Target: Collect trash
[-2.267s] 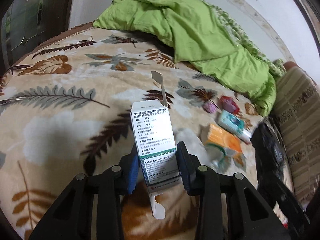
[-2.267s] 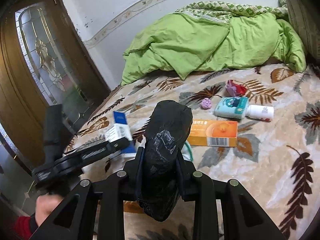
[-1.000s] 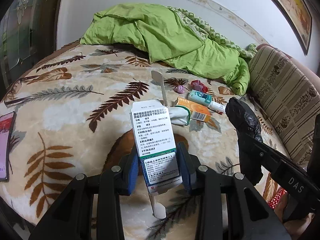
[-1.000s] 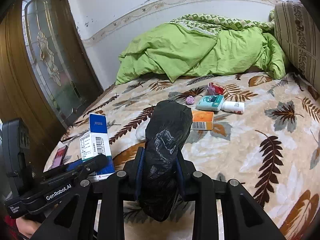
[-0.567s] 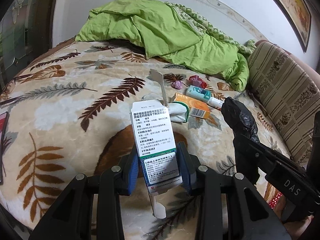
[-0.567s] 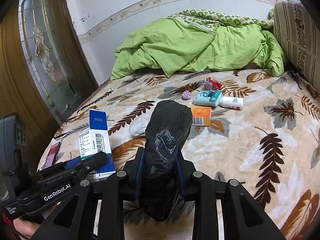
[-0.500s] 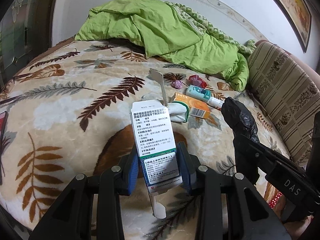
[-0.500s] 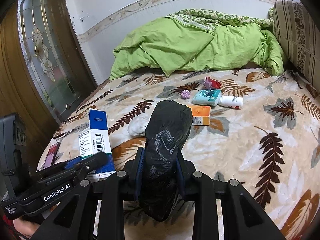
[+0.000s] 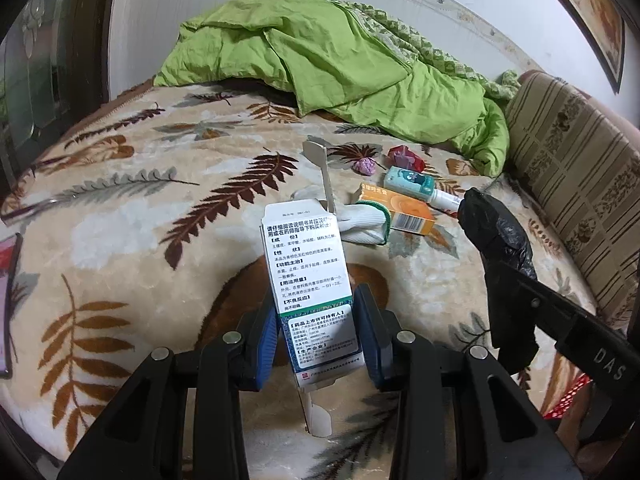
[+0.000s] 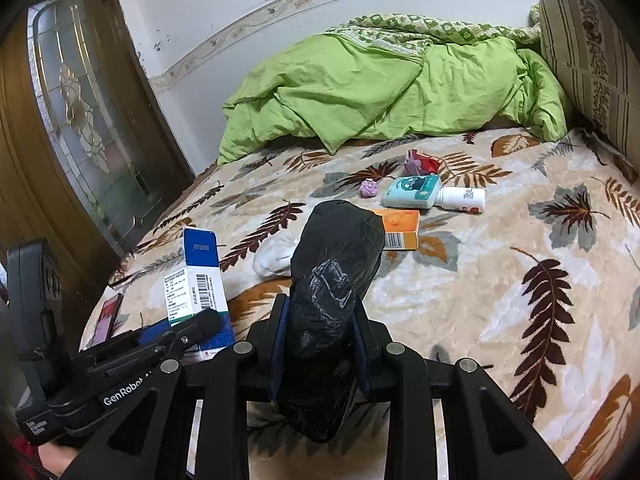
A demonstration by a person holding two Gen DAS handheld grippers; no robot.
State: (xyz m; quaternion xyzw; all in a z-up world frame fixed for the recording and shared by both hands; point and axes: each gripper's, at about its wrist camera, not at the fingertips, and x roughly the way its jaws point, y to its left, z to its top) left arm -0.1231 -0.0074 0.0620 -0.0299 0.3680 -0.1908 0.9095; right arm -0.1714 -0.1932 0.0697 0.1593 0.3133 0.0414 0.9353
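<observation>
Left wrist view: my left gripper [image 9: 316, 336] is clamped on the lower part of a white-and-blue carton [image 9: 310, 276], pads on its two narrow sides, box upright, top flap [image 9: 318, 160] sprung open and a bottom flap hanging loose under the jaws. I read it as empty or nearly so: light, thin card, crushes if squeezed harder, so the low side grip is about right; grabbing by a flap would likely just tear or fold it. Right gripper [image 10: 318, 344] is closed down tight on a bunched black bag [image 10: 332, 280], which sticks up past the fingertips and hangs out below. Thin film, soft and slick, no shape of its own; I can't see a mouth, so it probably needs shaking out or a regrip at the rim before anything goes in. Both hands hover over the near edge of the bed [image 10: 520, 280]. Rest of the trash lies mid-bed, near the green duvet [image 10: 360, 92]: orange box [image 9: 400, 210] touching a crumpled white wad [image 9: 360, 224], a teal pack [image 10: 412, 190] touching a white bottle [image 10: 462, 199], a small purple ball [image 10: 368, 188], a red wrapper [image 10: 422, 164]. Boxes: stiff enough, take across the short sides. Bottle: hard, round, liable to roll, grip at mid-body. Wad, ball and wrapper: light and squashy, pinch from above. A phone [image 10: 107, 316] sits at the left edge, not trash by my guess.
</observation>
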